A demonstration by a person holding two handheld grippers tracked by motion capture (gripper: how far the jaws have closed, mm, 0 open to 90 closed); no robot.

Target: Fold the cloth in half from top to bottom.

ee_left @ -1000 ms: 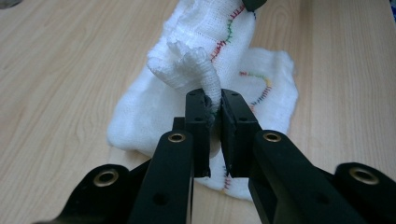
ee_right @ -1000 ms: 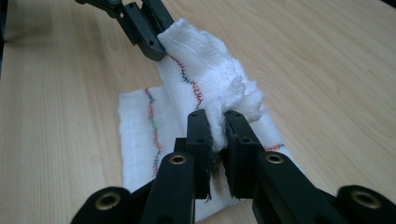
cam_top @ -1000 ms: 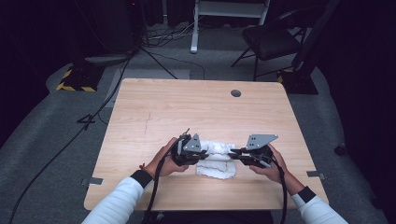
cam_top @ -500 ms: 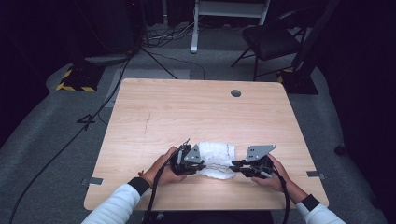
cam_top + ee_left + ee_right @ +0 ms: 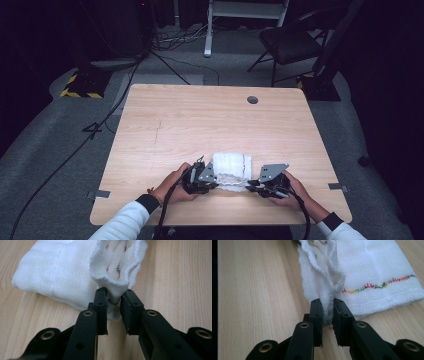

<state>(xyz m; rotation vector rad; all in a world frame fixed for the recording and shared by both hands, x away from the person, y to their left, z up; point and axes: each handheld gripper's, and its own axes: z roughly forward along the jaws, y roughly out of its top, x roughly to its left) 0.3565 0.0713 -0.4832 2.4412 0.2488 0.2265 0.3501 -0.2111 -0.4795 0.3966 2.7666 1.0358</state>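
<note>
Both tongs (image 5: 220, 181) (image 5: 249, 186) sank to the counter (image 5: 200, 120), left jaws just easing open; we pinch cloth (image 5: 231, 167) corners: soft, light, floppy.

Probably a recording studio: dark room, floor cables (image 5: 75, 150), stands, lone wooden table (image 5: 200, 120).

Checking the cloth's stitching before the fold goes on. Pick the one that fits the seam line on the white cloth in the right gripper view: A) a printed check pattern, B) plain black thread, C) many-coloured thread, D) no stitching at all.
C: in the right gripper view the white cloth carries a line of stitching that runs through red, orange, yellow, green and blue along its hem.
</note>
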